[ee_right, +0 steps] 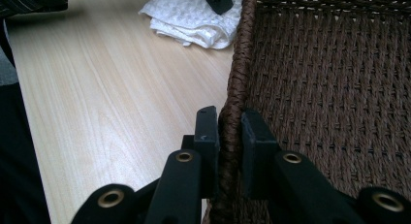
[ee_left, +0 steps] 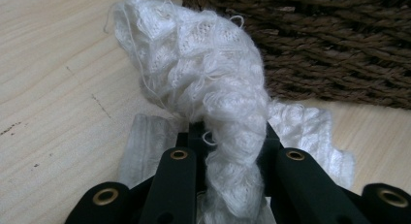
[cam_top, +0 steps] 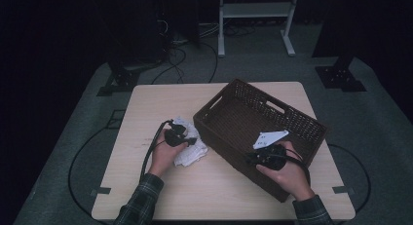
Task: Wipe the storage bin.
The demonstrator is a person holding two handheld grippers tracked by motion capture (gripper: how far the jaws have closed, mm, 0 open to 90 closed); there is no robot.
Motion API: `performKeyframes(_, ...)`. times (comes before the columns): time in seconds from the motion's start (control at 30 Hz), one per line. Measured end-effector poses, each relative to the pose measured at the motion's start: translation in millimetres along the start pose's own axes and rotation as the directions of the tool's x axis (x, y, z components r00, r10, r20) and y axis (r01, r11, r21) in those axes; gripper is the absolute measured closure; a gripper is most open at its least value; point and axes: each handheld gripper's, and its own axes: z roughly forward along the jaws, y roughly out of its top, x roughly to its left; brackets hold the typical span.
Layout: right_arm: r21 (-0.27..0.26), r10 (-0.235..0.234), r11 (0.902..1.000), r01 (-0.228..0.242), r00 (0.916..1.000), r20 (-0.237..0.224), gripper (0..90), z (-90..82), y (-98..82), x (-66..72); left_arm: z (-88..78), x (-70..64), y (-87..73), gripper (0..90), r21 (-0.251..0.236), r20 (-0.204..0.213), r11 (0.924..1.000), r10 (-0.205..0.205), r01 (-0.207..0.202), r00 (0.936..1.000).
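On a pale wooden table [cam_top: 146, 103] a dark brown woven basket [cam_top: 292, 119] sits turned at an angle, toward the right half of the top; a crumpled white knitted cloth [cam_top: 192, 152] lies on the wood just beside the basket's left wall; the left gripper [cam_top: 187, 140] is down on that cloth, and in the left gripper view its jaws stand close together with a bunched fold of the cloth [ee_left: 213, 88] squeezed between them, the fold rising in a hump ahead of the jaws while the rest spreads flat on the table under them, with the basket's weave [ee_left: 329, 44] right behind; the right gripper [cam_top: 253, 158] sits at the basket's near rim, and in the right gripper view its jaws are narrowed onto the braided rim [ee_right: 235, 103], one jaw outside the wall and one inside, pressing it from both sides; in that same view the cloth [ee_right: 194, 20] lies farther off along the outer wall; a grey three-cornered plate [cam_top: 269, 139] rides on the right gripper above the basket's inside; both plaid sleeves [cam_top: 141, 203] enter from the bottom edge
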Motion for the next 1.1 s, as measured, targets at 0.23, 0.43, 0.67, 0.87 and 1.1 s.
performKeyframes(0.23, -0.001, 0.004, 1.0000, -0.004, 1.0000, -0.004, 78.5, 0.0, -0.2, -0.5, -8.3, -0.7, 3.4, 76.2, -0.031, 0.032, 0.9994, -0.013, 0.014, 0.9994)
performKeyframes(0.43, -0.002, -0.004, 1.0000, 0.004, 1.0000, 0.000, 78.4, 0.2, -0.3, 0.0, -15.5, -2.7, 7.0, 76.2, -0.056, 0.038, 0.9983, -0.010, 0.012, 0.9992)
performKeyframes(0.67, -0.001, -0.003, 1.0000, 0.003, 1.0000, 0.000, 78.3, 0.2, -0.3, -0.1, -24.1, -5.1, 13.9, 76.2, -0.080, 0.042, 0.9968, -0.004, 0.007, 0.9991)
performKeyframes(0.87, -0.003, -0.004, 1.0000, 0.004, 1.0000, 0.000, 78.3, 0.2, -0.4, 0.0, -28.1, -3.0, 17.3, 76.2, -0.075, 0.046, 0.9972, 0.002, 0.001, 0.9989)
performKeyframes(1.1, -0.003, 0.003, 1.0000, -0.003, 1.0000, -0.006, 78.3, 0.2, -0.5, -0.7, -41.7, -2.9, 26.5, 76.1, -0.116, 0.036, 0.9931, 0.020, -0.016, 0.9992)
